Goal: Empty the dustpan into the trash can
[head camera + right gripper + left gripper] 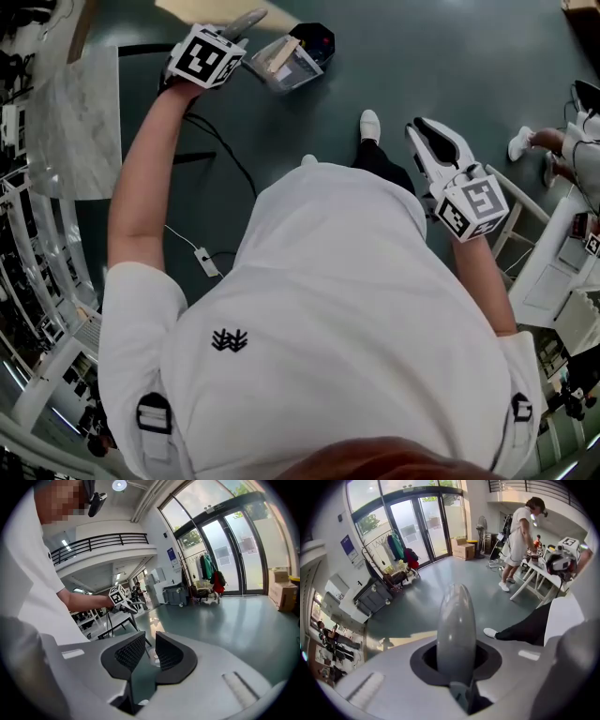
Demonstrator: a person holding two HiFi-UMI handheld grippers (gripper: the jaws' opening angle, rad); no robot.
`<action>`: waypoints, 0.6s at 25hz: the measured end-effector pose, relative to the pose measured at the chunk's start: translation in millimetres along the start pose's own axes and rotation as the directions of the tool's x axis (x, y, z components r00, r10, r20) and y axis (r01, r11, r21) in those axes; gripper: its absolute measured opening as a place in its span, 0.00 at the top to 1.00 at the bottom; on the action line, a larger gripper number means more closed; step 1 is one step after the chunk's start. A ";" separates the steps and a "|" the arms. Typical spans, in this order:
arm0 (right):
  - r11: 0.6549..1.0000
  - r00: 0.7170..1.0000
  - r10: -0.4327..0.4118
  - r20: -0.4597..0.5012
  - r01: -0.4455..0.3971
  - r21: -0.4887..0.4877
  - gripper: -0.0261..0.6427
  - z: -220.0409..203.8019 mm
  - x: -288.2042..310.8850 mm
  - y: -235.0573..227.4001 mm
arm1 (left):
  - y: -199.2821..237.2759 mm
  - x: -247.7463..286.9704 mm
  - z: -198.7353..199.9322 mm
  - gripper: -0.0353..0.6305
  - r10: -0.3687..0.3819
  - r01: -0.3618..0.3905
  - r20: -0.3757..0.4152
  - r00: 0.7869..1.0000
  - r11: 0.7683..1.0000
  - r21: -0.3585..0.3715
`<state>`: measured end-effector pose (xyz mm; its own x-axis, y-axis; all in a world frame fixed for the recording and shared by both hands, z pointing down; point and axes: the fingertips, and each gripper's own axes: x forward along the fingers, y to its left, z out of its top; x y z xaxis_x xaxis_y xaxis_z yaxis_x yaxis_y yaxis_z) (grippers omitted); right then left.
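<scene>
- Left gripper [232,39] is clamped on the grey dustpan handle [455,630]. The handle runs straight out between the jaws and its rounded tip pokes well past them.
- I can't make out the pan part of the dustpan.
- Grey open-topped box, looks like the trash can [286,64], sits on the floor just beside that handle tip.
- Right gripper [149,654] has its jaws a narrow gap apart with nothing between them, well away from the can.

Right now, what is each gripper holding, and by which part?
The left gripper holds the dustpan by its grey handle. The right gripper holds nothing; its jaws stand apart.
</scene>
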<state>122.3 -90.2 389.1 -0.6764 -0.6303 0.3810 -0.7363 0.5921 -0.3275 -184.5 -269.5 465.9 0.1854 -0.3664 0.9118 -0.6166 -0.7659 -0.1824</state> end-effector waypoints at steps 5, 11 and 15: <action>0.999 0.999 0.032 0.003 -0.032 0.010 0.89 36.5 10.7 -70.3 | 8.9 22.1 71.5 0.78 -0.031 0.042 -0.111 0.993 0.994 0.104; 0.996 0.998 0.068 0.011 -0.069 0.054 0.89 44.3 18.9 -121.1 | 8.4 42.9 147.8 0.78 -0.074 0.135 -0.239 0.968 0.960 0.246; 0.994 0.997 0.080 0.022 -0.082 0.079 0.89 44.4 23.9 -145.6 | 2.3 59.5 179.4 0.78 -0.073 0.186 -0.327 0.942 0.926 0.328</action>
<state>212.5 -213.8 407.6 -0.7335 -0.5916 0.3346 -0.6778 0.6003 -0.4246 -37.6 -387.9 453.7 -0.0308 -0.1164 0.9927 -0.2852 -0.9509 -0.1203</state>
